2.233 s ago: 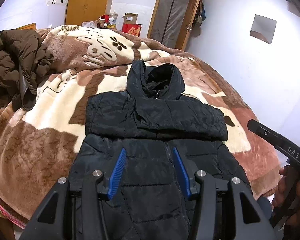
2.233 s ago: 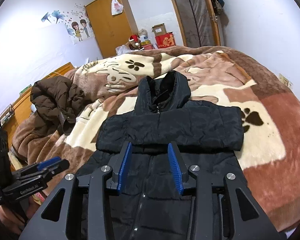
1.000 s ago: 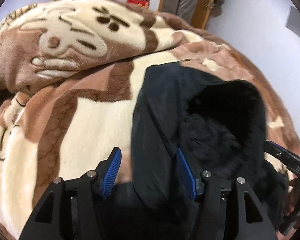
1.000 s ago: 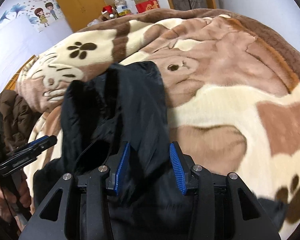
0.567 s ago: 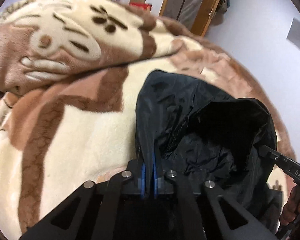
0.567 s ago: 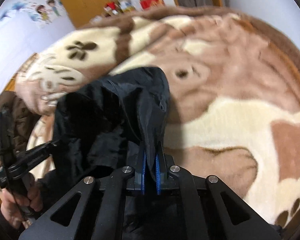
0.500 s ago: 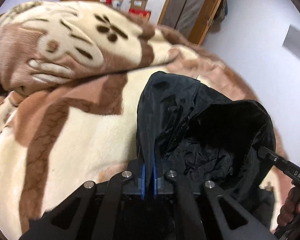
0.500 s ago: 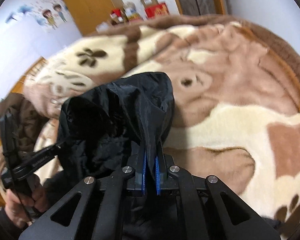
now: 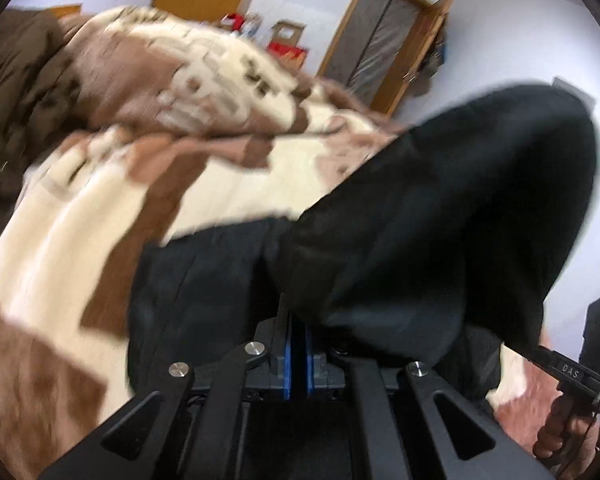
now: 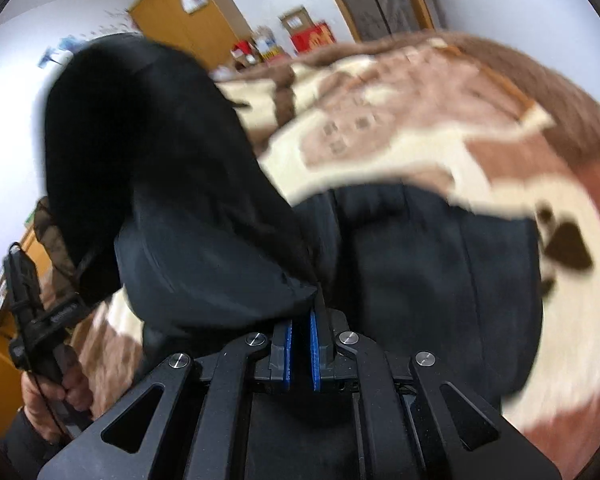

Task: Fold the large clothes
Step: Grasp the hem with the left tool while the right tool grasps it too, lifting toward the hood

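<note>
A black puffer jacket (image 9: 204, 272) lies on the bed with its sleeves folded across the chest; it also shows in the right wrist view (image 10: 440, 264). Its hood (image 9: 440, 216) is lifted off the bed and hangs between the two grippers. My left gripper (image 9: 298, 336) is shut on the hood's left edge. My right gripper (image 10: 301, 332) is shut on the hood's right edge (image 10: 160, 184). The right gripper also shows at the right edge of the left wrist view (image 9: 572, 376), and the left gripper at the left edge of the right wrist view (image 10: 40, 316). Both views are blurred.
A brown and cream plush blanket (image 9: 100, 208) covers the bed. A brown coat (image 9: 16, 80) is heaped at the far left. A wooden wardrobe (image 10: 188, 16), boxes (image 10: 312, 36) and a door (image 9: 384, 52) stand beyond the bed.
Both grippers closed on the hood's edges about half a second ago and have since lifted it and drawn it back over the jacket's chest. The folded sleeves have come back into view.
</note>
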The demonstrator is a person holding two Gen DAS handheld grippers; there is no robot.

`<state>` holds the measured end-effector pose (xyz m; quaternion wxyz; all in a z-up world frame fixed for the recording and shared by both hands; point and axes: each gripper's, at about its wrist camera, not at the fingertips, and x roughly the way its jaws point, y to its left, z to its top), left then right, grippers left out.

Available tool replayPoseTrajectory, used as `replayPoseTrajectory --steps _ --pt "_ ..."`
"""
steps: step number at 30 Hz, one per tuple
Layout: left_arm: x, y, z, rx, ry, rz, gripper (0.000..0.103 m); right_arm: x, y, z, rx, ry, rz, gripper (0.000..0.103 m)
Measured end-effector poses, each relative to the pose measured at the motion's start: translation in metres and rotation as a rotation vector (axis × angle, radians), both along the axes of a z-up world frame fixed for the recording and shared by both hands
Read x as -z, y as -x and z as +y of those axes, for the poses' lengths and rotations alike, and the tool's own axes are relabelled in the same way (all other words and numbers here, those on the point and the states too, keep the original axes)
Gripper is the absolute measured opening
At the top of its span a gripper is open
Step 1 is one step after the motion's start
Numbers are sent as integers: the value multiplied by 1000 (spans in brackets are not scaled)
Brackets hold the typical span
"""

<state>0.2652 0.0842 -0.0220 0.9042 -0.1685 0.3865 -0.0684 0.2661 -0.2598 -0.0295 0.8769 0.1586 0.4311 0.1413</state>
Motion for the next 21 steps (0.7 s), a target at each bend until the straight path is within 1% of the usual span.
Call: replayPoseTrajectory --steps 2,4,5,6,7,8,11,13,15,17,19,21 --pt "14 12 0 -6 -18 56 5 15 10 -7 25 5 68 7" --pt "24 27 3 -10 -33 103 5 21 18 -13 37 12 105 7" --pt "26 35 4 -10 -38 112 5 20 25 -16 44 17 110 7" --pt "27 46 7 -8 -39 113 5 18 28 -20 48 20 106 7" --pt "27 54 10 -10 -42 118 5 13 32 -23 52 25 96 10" --pt "26 62 13 -14 -44 123 5 7 36 -24 57 28 83 16" --pt "21 79 28 -46 -40 126 5 -15 44 -22 57 26 36 22" --pt "10 87 37 -79 -25 110 5 -29 46 -16 48 29 -9 23" --pt "-3 83 38 -72 4 80 5 -42 43 -4 21 40 -52 23" --pt "-20 76 26 -35 0 33 6 -54 34 12 -11 55 -98 23" --pt "-31 64 6 23 6 -3 6 -60 22 25 -33 64 -126 23" --pt "-33 51 -16 87 9 -16 7 -54 13 36 -63 59 -116 23"
